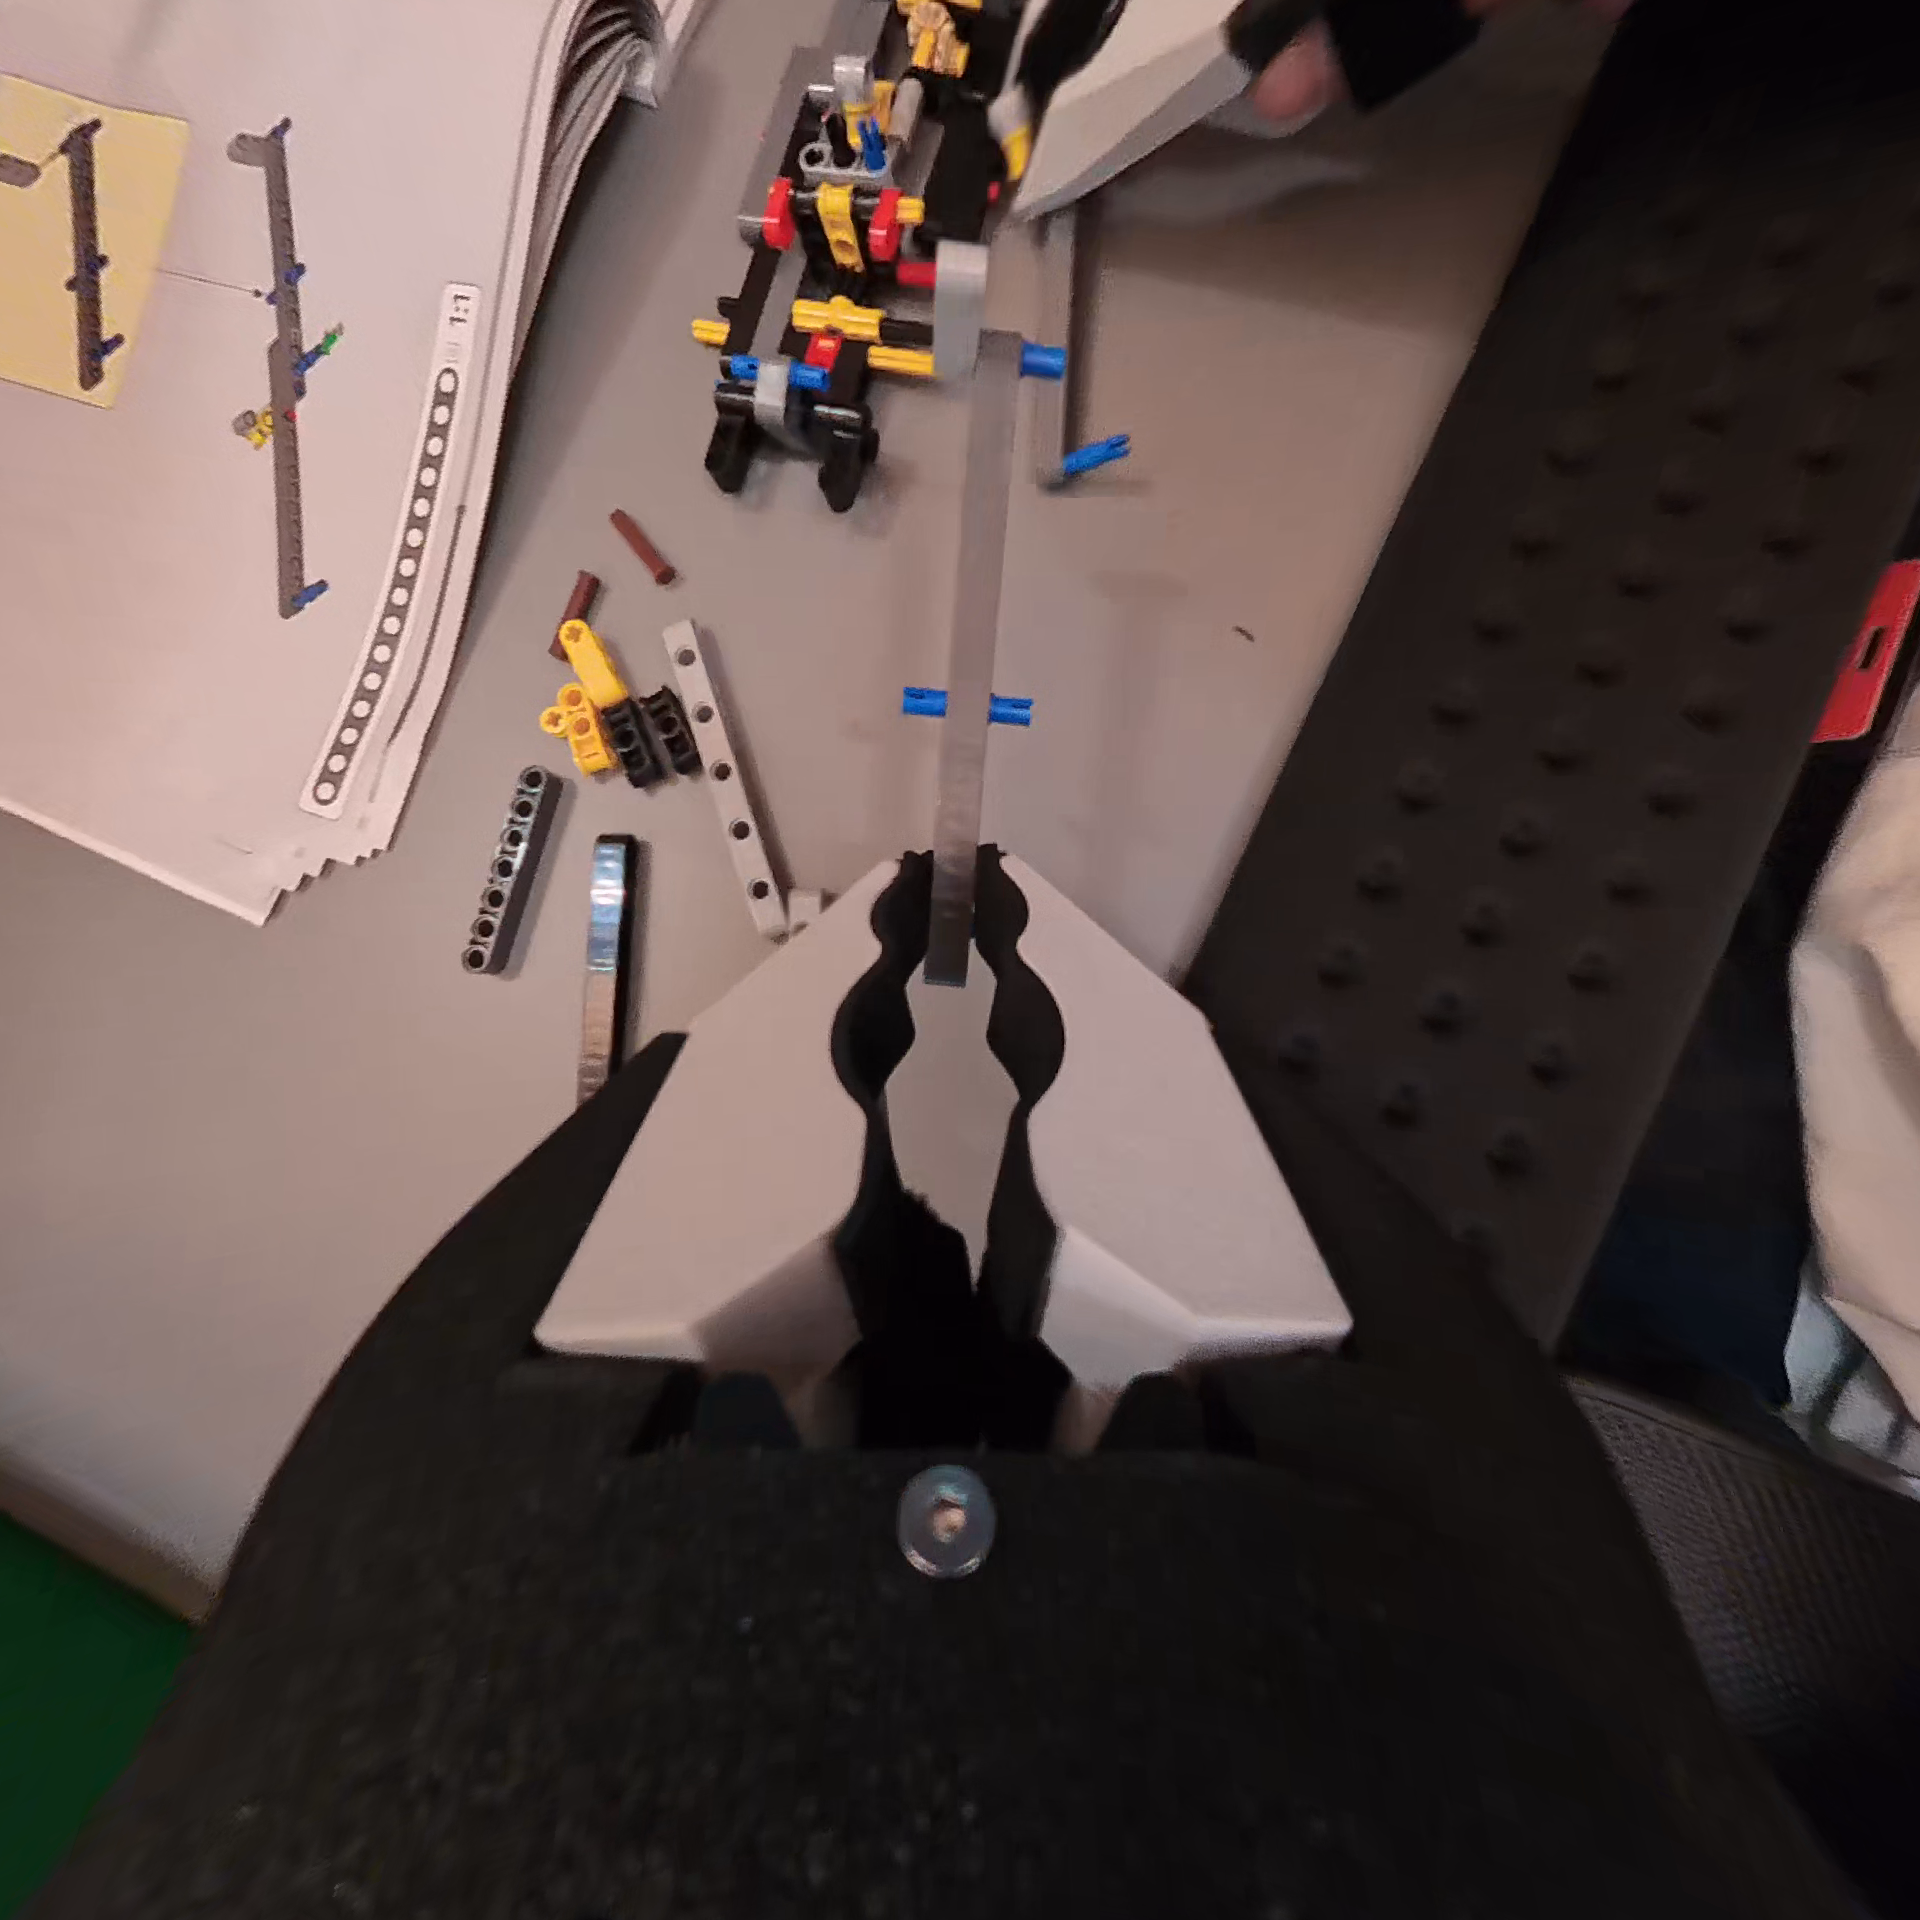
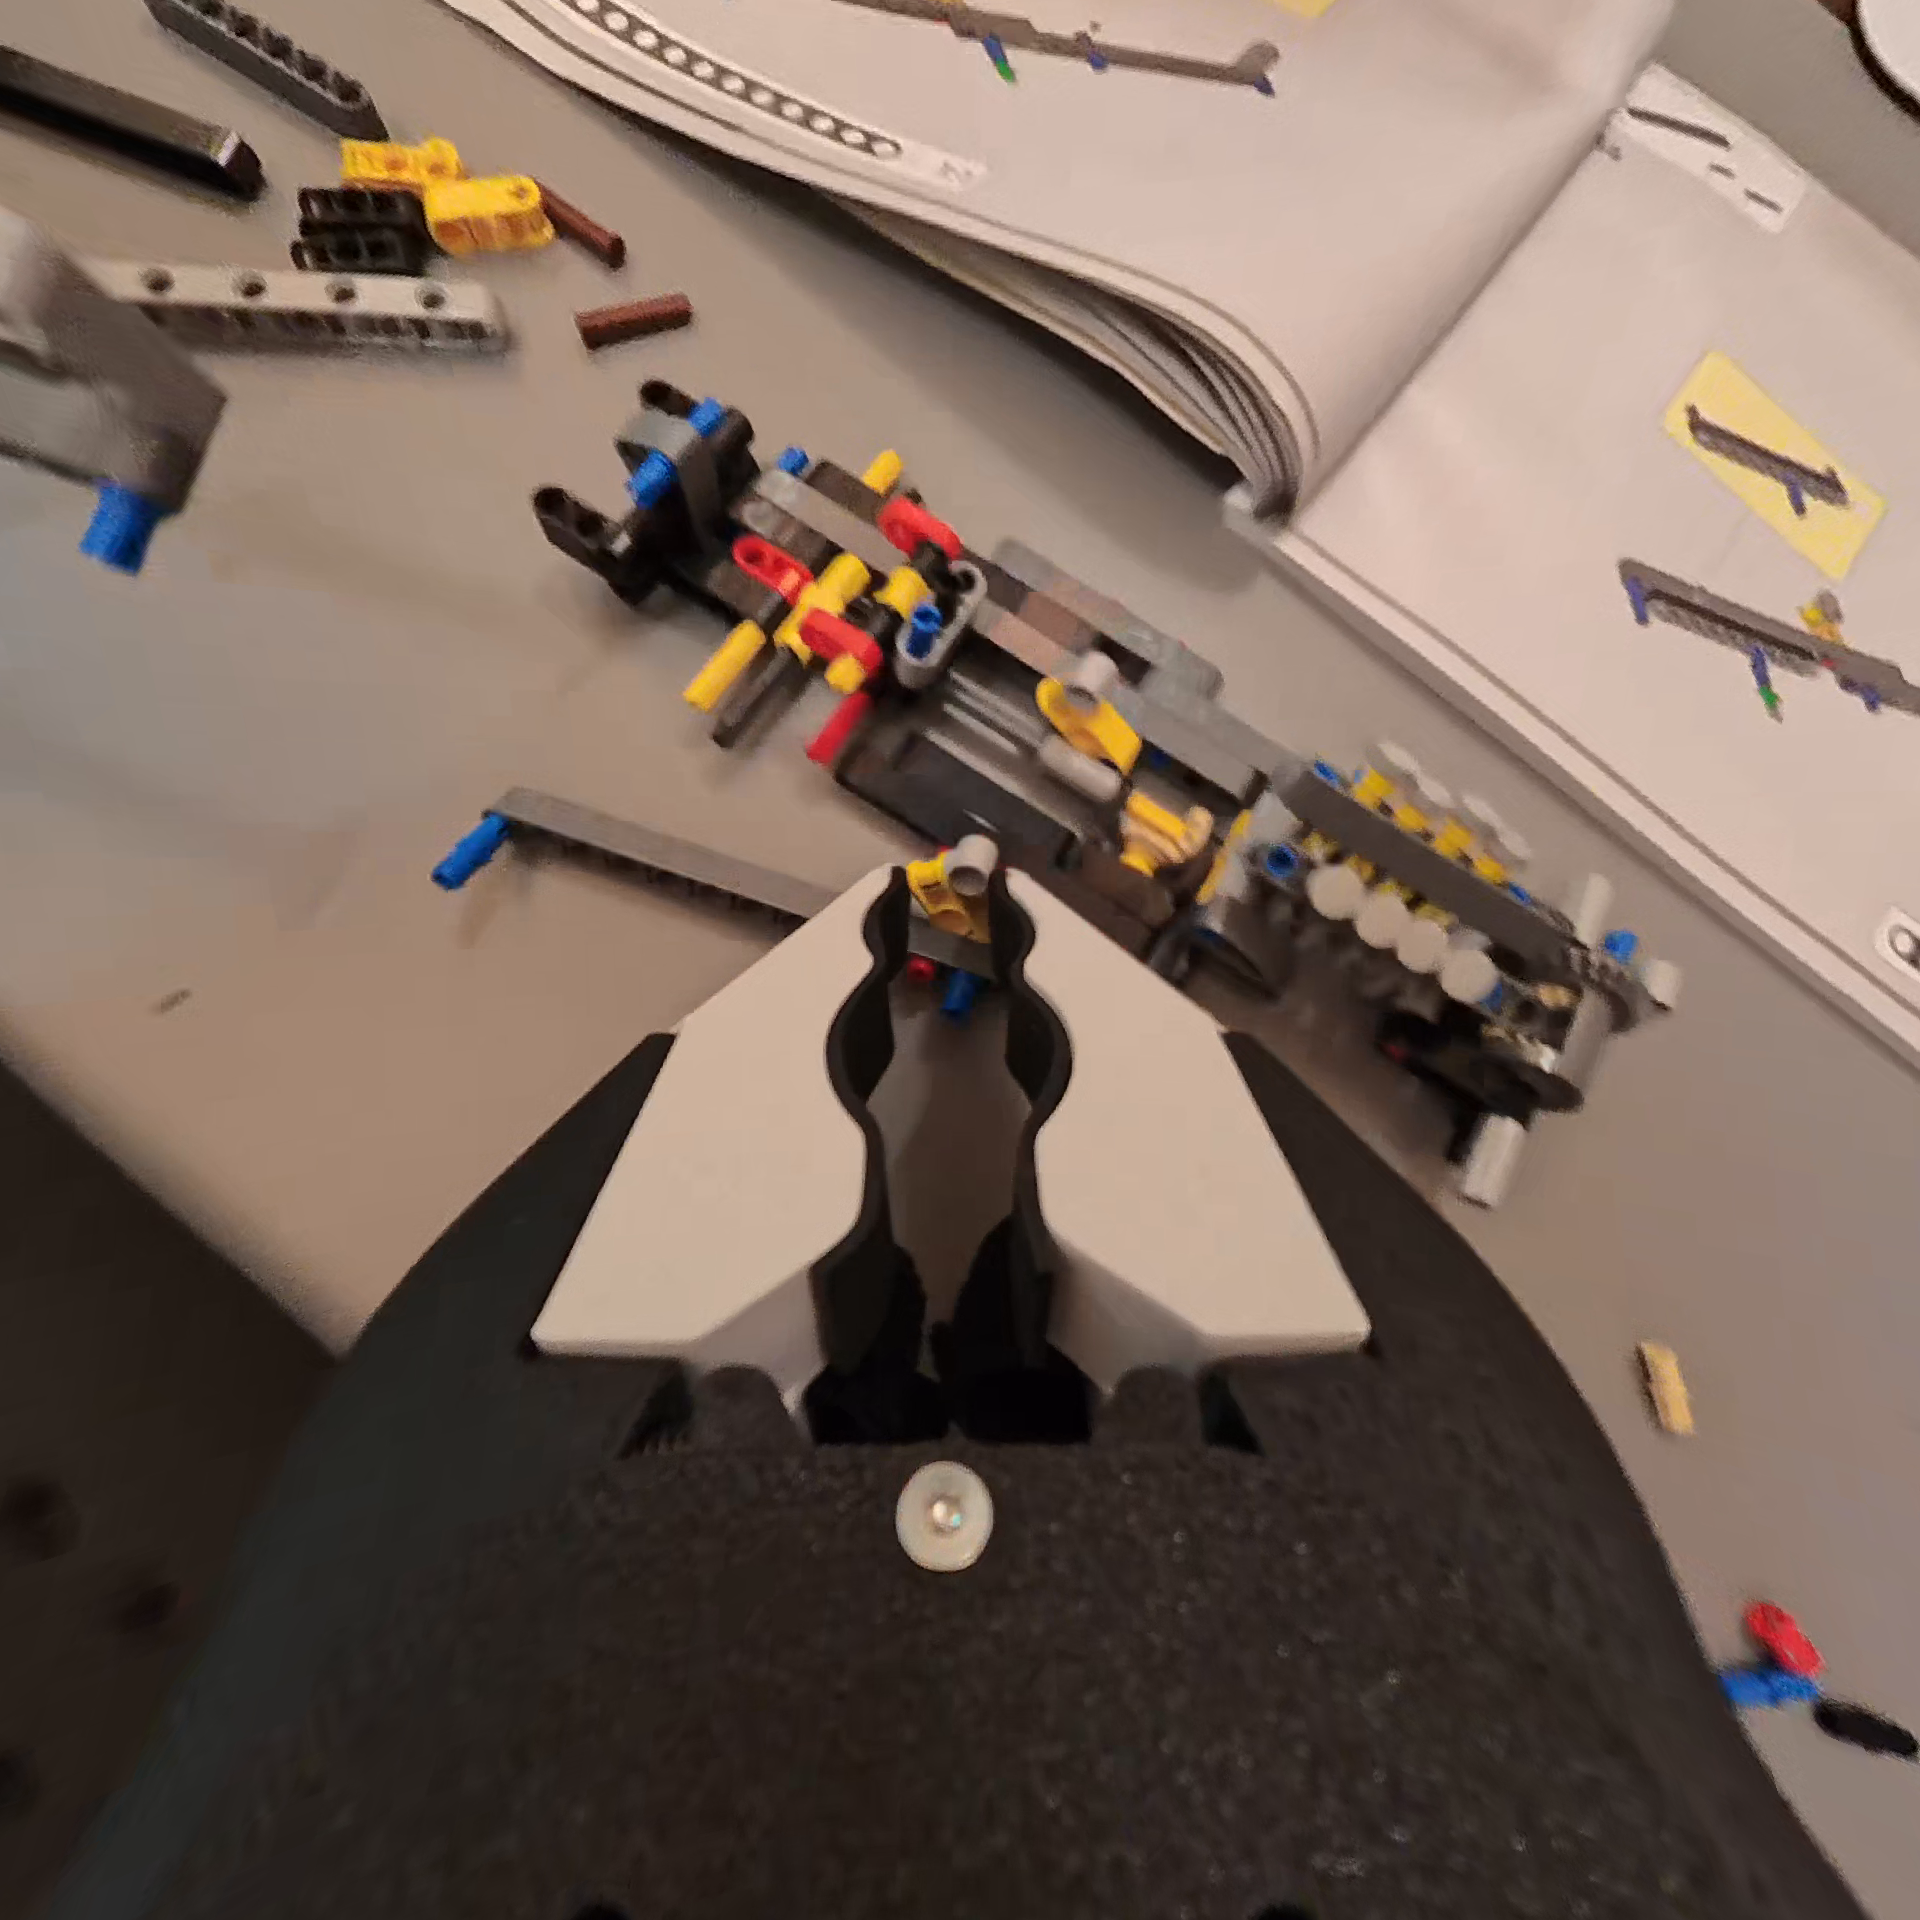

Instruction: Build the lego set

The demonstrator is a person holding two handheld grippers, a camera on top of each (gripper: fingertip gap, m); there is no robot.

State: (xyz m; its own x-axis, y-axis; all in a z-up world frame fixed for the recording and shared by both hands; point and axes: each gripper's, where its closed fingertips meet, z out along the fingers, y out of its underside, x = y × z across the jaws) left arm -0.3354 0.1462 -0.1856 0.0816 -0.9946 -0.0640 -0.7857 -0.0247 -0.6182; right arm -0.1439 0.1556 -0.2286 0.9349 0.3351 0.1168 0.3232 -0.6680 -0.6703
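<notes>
left gripper [image 1: 954,868] clenched on a long grey beam [image 1: 975,634] held above the grey table [image 1: 1226,644], right gripper [image 2: 945,883] clenched on a small yellow-grey piece [image 2: 951,883], near the lego model [image 2: 1039,707].

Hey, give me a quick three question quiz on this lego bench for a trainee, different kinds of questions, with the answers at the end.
1. True or false: the left tool is shut on a long grey beam.
2. What colour are the pins sticking out of that beam's sides?
A red
B blue
C yellow
3. Fill in: the right tool grips a small yellow and grey ______.

Key
1. True; the beam runs forward from between its fingers.
2. B
3. Connector piece; behind it the partly built model lies on the grey table, beside the open instruction booklet.
</notes>
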